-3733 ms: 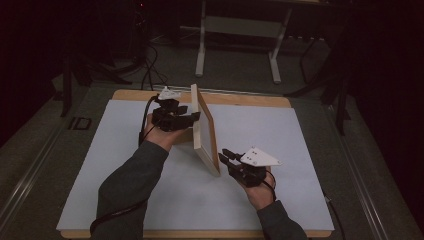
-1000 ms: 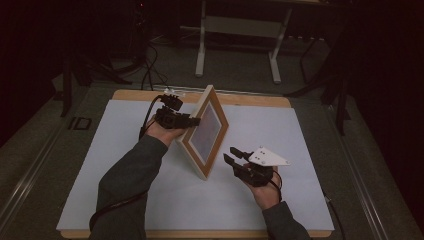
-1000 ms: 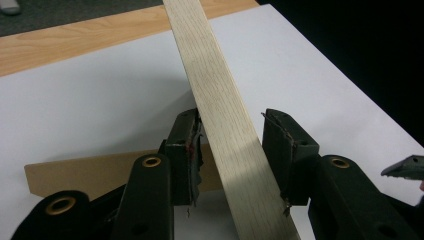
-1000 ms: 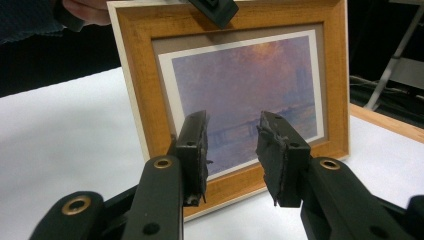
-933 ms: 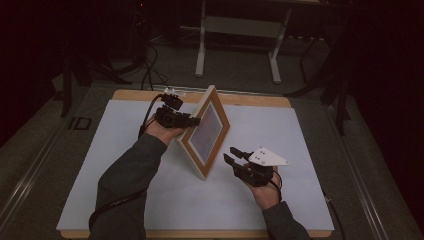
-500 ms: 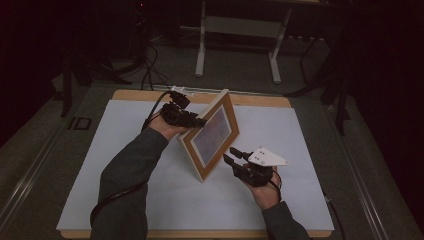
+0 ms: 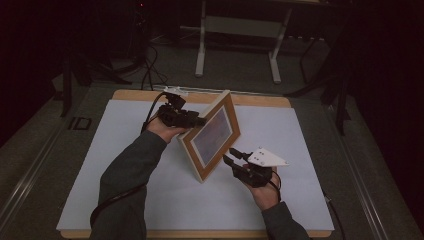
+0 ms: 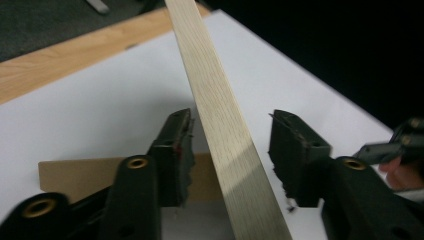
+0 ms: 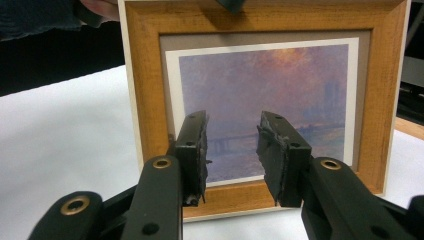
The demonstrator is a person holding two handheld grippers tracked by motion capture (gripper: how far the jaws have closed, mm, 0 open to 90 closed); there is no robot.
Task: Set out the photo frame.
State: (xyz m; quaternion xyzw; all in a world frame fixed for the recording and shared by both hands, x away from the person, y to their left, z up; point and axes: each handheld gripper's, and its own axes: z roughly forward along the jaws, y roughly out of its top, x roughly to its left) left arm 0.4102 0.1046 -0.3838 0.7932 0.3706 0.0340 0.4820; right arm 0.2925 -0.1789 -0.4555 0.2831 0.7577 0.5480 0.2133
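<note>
A wooden picture frame (image 7: 212,137) with a hazy purple painting stands tilted on the white mat (image 7: 125,150). My left gripper (image 7: 197,121) is at its upper left edge. In the left gripper view the frame's pale edge (image 8: 220,115) runs between the jaws with a gap on each side; the jaws have just been opening, so the left gripper (image 8: 232,135) is open. A brown card strut (image 8: 75,172) lies behind the frame on the mat. My right gripper (image 7: 231,155) is open and empty, facing the frame's (image 9: 260,65) front, with the right gripper (image 9: 232,145) just short of the glass.
The mat covers a wooden table whose bare edge (image 7: 140,95) shows at the back. A metal stand (image 7: 202,50) and cables are on the dark floor beyond. Open mat lies to the left and right of both hands.
The frame has turned from edge-on to show its painted face toward the right gripper and leans further back. The left hand shifted slightly with it. The right hand stayed put.
</note>
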